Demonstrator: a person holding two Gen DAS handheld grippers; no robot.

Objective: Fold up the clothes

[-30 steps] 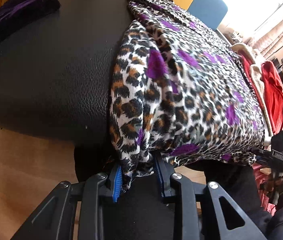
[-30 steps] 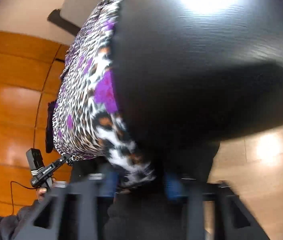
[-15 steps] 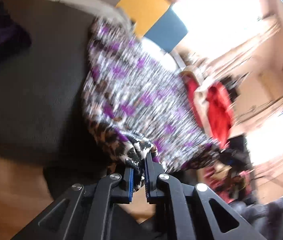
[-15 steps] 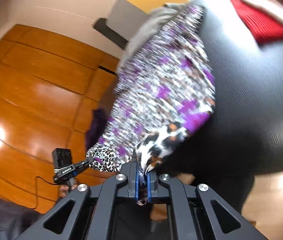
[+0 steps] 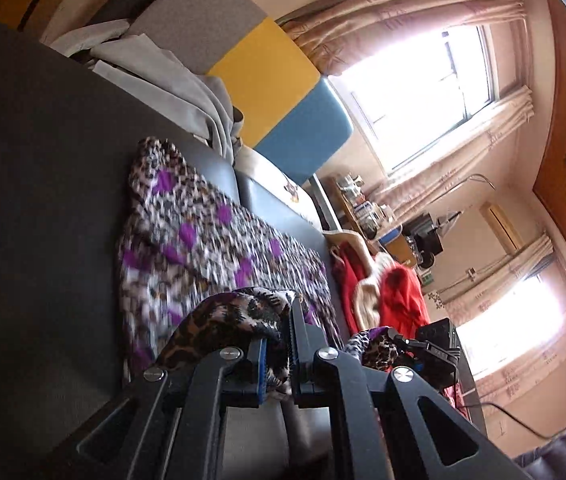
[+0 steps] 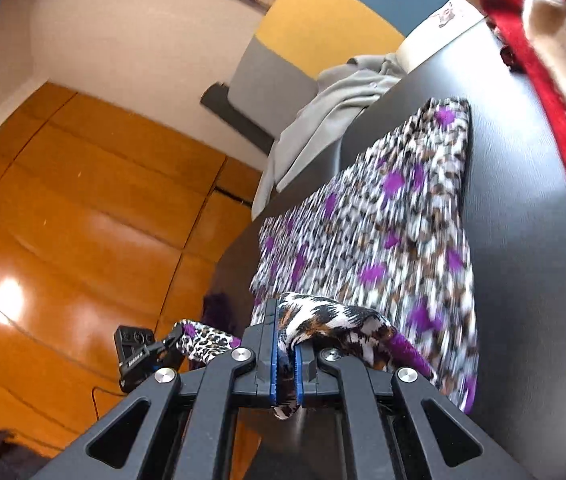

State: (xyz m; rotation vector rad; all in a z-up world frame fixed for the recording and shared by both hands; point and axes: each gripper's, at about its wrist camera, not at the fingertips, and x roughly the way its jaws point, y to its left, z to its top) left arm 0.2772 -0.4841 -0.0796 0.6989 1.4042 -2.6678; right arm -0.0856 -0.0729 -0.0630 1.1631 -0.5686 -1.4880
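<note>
On the black leather-look table (image 5: 43, 208) I am pinching the leopard-print, purple-spotted fabric garment (image 5: 203, 240) with both grippers. The left gripper (image 5: 276, 344) and right gripper (image 6: 286, 344) are each clamping a near corner, raised toward twelve o'clock. A fold is seemingly halfway; laying down and smoothing are remaining.

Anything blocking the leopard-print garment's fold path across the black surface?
Nothing visible. Both grippers, left and right, grip the leopard-print garment; the grey clothes and red garment lie off to its sides.
</note>
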